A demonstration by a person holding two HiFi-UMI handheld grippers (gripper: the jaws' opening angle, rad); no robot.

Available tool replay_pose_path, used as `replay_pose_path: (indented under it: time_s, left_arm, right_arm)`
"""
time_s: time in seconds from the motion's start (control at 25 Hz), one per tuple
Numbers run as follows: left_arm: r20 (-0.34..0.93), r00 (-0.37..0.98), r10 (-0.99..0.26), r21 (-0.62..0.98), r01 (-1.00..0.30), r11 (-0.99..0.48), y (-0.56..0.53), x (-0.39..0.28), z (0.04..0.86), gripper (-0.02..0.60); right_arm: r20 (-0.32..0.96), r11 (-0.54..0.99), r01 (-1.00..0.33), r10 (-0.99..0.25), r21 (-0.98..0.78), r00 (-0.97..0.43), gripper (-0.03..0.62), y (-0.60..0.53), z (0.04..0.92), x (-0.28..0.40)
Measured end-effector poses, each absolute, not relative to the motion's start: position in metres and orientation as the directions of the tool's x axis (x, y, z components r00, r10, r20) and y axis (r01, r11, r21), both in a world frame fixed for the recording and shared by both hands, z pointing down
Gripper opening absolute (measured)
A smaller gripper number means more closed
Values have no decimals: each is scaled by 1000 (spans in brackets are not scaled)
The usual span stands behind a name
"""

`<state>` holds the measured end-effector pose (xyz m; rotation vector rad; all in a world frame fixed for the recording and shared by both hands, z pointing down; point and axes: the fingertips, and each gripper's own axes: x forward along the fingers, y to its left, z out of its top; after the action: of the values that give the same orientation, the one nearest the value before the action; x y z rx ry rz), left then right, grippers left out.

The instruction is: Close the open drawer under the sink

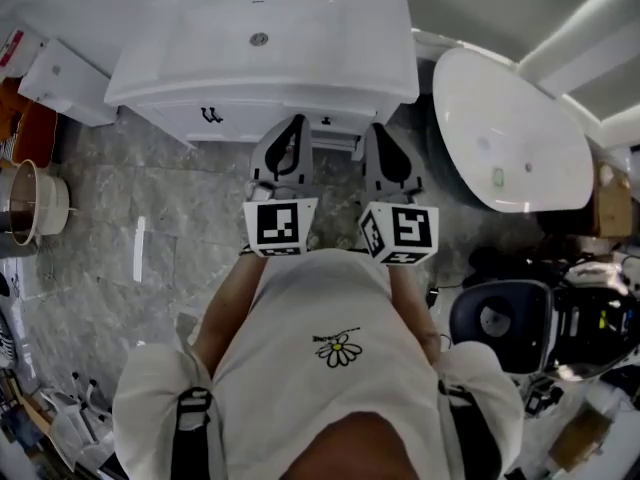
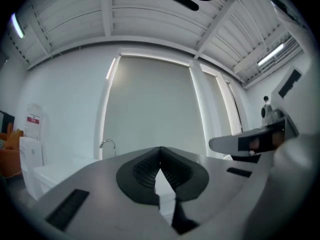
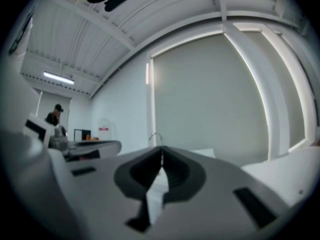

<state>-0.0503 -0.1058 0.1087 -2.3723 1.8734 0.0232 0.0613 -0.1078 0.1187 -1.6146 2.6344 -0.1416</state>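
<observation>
The white sink point(image 1: 300, 28) sits on its white cabinet point(image 1: 230, 118) at the top of the head view. Dark handles mark the cabinet front. The drawer front point(image 1: 335, 133) shows between the two grippers; how far it stands out I cannot tell. My left gripper point(image 1: 297, 123) and right gripper point(image 1: 380, 130) are held side by side, level, in front of the cabinet and pointing at it. In the left gripper view the left gripper point(image 2: 160, 153) is shut with nothing between its pads. The right gripper point(image 3: 161, 153) is likewise shut and empty. Both views look over the sink at the wall.
A white bathtub point(image 1: 510, 128) lies at the right. A white toilet tank point(image 1: 55, 73) and a wooden bucket point(image 1: 30, 203) stand at the left. Black equipment point(image 1: 500, 318) sits at the lower right. A person point(image 3: 54, 115) stands far off. Grey marble floor lies below.
</observation>
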Motion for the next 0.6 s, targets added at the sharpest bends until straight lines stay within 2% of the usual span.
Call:
replay_pose_path:
  time_s: [0.6]
  left_arm:
    - [-61, 227, -972, -57, -973, -224, -75, -52, 122, 21]
  right_arm:
    - [22, 443, -896, -896, -43, -444, 29, -66, 132, 62]
